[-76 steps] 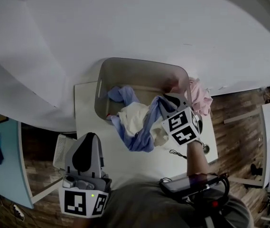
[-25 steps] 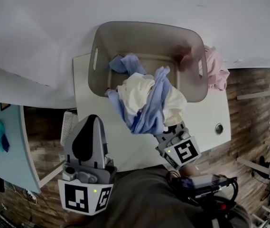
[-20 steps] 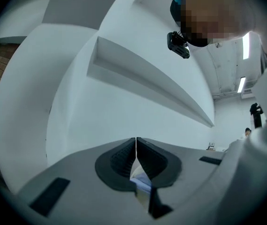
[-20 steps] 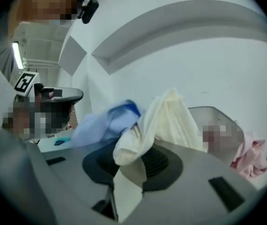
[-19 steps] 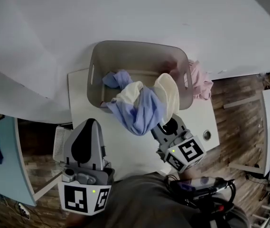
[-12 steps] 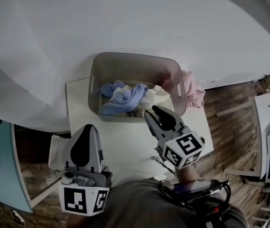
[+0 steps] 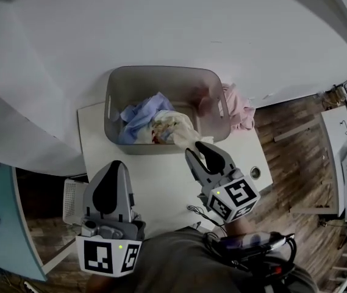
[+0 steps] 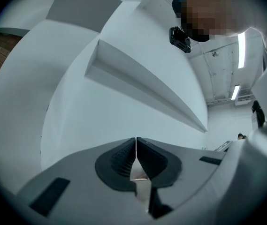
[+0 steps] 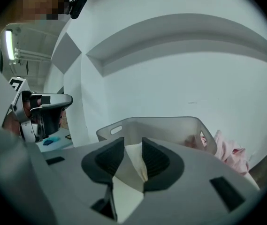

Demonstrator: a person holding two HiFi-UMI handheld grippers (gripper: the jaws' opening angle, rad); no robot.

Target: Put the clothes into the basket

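A grey plastic basket [image 7: 115,87] stands at the back of the white table [image 7: 155,185]. Inside lie a blue cloth [image 7: 138,112] and a cream cloth [image 7: 174,129], which trails over the front rim. My right gripper [image 7: 202,154] sits just in front of that rim, shut on the cream cloth's end. In the right gripper view the cream cloth [image 9: 134,159] is pinched between the pads, with the basket [image 9: 166,125] beyond. A pink cloth [image 7: 235,107] hangs beside the basket's right end. My left gripper [image 7: 110,191] hovers near the table's front left, shut and empty, its jaws [image 8: 136,154] facing a white wall.
A round hole [image 7: 255,173] is set in the table's right side, and a thin cable [image 7: 195,211] lies near the front edge. A white slatted object [image 7: 72,195] sits left of the table. Wooden floor shows on the right. A white wall rises behind the basket.
The right gripper carried the bundle of blue and cream clothes over the basket, and most of it now lies inside. The gripper has drawn back to the front rim. The left gripper stayed put.
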